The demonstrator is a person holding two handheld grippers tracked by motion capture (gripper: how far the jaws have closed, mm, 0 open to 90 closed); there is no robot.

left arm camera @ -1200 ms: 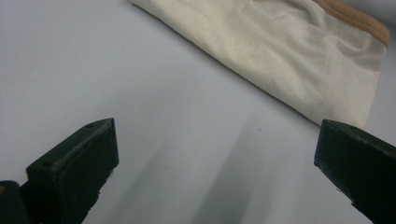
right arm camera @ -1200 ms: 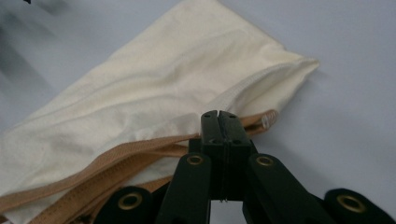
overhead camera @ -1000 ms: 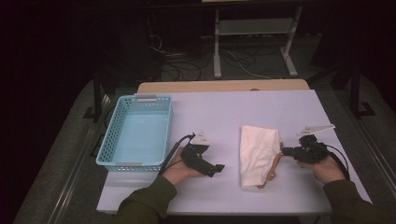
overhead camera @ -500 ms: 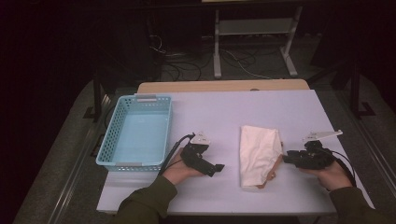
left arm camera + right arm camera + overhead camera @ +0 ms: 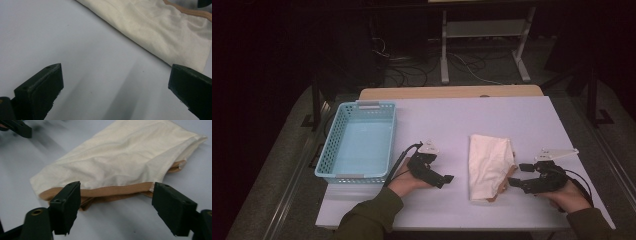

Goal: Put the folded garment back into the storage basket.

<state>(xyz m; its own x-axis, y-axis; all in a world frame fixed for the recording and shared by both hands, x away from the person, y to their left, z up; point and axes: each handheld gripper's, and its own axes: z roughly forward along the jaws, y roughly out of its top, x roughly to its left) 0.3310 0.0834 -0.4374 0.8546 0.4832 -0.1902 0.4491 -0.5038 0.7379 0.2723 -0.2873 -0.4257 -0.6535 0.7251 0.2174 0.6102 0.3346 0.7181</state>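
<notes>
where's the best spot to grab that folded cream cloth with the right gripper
Probably the tan-hemmed edge of the cream cloth, coming in level from its right side. The layers stack there and lift slightly off the table, right before the right gripper, whose jaws stand open.

Nothing to read anywhere: no label on the folded cloth (image 5: 488,165), no brand on the blue basket (image 5: 358,142), no number or mark on the tabletop (image 5: 462,120), and the tool housings are too small and dark for lettering.
</notes>
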